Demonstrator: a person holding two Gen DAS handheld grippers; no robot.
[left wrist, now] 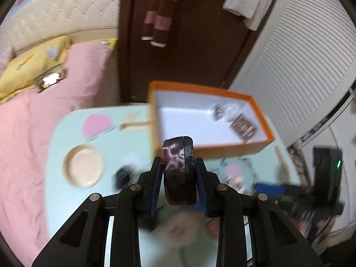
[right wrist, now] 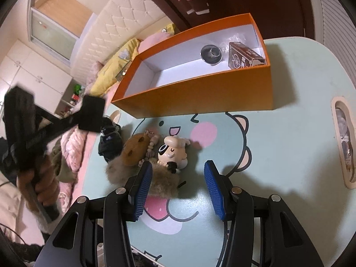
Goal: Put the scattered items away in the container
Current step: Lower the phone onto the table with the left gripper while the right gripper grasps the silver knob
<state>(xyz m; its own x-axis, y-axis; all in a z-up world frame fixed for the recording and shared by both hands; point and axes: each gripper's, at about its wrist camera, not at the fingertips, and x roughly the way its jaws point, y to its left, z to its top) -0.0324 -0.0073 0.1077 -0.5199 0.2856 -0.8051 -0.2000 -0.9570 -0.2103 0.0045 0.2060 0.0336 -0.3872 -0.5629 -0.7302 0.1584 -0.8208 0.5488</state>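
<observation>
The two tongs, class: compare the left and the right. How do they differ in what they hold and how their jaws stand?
1. The left tongs are shut on a dark round case; the right tongs hold nothing.
2. The left tongs' jaws sit narrow against the case; the right tongs' jaws stand wide apart above the table.
Shared: both have blue pads on black arms and face the orange box.
</observation>
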